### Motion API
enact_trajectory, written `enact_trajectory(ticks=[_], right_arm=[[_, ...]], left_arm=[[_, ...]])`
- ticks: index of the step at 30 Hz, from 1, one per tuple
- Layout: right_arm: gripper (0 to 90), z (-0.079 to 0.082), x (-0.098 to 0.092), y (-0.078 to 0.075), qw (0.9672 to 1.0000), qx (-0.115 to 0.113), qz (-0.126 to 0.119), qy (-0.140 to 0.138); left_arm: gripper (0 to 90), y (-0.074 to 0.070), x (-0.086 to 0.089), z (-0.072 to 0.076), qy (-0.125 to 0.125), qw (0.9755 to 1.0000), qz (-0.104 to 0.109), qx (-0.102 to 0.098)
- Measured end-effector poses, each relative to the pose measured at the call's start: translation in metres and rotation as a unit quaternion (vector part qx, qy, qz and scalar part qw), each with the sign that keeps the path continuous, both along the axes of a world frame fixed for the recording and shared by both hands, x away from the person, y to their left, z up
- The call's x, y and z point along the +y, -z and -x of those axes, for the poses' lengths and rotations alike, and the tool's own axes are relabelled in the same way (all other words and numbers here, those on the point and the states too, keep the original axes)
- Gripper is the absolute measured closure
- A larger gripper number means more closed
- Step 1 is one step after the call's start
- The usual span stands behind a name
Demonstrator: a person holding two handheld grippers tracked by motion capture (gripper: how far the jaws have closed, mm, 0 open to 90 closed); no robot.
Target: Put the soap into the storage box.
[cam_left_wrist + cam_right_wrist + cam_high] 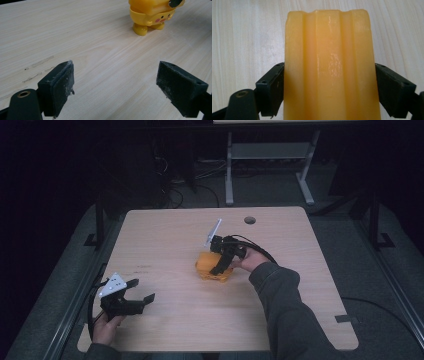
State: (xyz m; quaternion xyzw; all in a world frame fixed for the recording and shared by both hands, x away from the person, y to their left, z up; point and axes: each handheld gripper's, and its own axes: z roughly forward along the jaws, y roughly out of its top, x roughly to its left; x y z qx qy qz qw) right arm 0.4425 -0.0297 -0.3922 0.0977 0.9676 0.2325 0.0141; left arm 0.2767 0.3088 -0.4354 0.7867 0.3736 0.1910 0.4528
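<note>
Right gripper (220,268) sits near the middle of the table (165,235), its jaws pressed against both sides of a yellow toy (209,270), gripping it. In the right gripper view the toy (329,67) rises between the two black pads (272,90), each touching a flank of its ribbed, glossy body. Left gripper (141,290) hovers near the table's front left corner, well apart from the toy, jaws spread wide with nothing between them. In the left gripper view its pads (58,87) frame bare wood, and the toy (150,17) stands farther off on two rounded feet, with pink cheek spots on its face.
</note>
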Motion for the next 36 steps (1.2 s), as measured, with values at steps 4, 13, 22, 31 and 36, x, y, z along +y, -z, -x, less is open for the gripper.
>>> enact_trajectory(ticks=[4,13,22,31,36], right_arm=[[17.8,0.001,0.0,-0.002,1.0,-0.001,-0.005,0.002],[17.7,0.003,-0.002,-0.007,0.9999,-0.01,-0.008,0.003],[18.1,0.006,-0.009,-0.015,0.9995,-0.02,-0.021,0.01],[18.4,0.008,-0.013,-0.019,0.9994,-0.022,-0.024,0.013],[18.5,0.01,-0.016,-0.024,0.9992,-0.023,-0.028,0.017]], left_arm=[[14.1,0.0,0.0,0.0,-0.001,1.0,0.004,0.0],[14.1,0.0,0.0,0.0,0.0,1.0,0.002,0.0],[14.1,0.0,-0.001,0.0,0.0,1.0,0.002,0.0],[14.1,0.0,-0.001,0.0,0.0,1.0,0.001,0.002],[14.1,0.0,-0.002,0.0,0.0,1.0,0.002,0.001]])
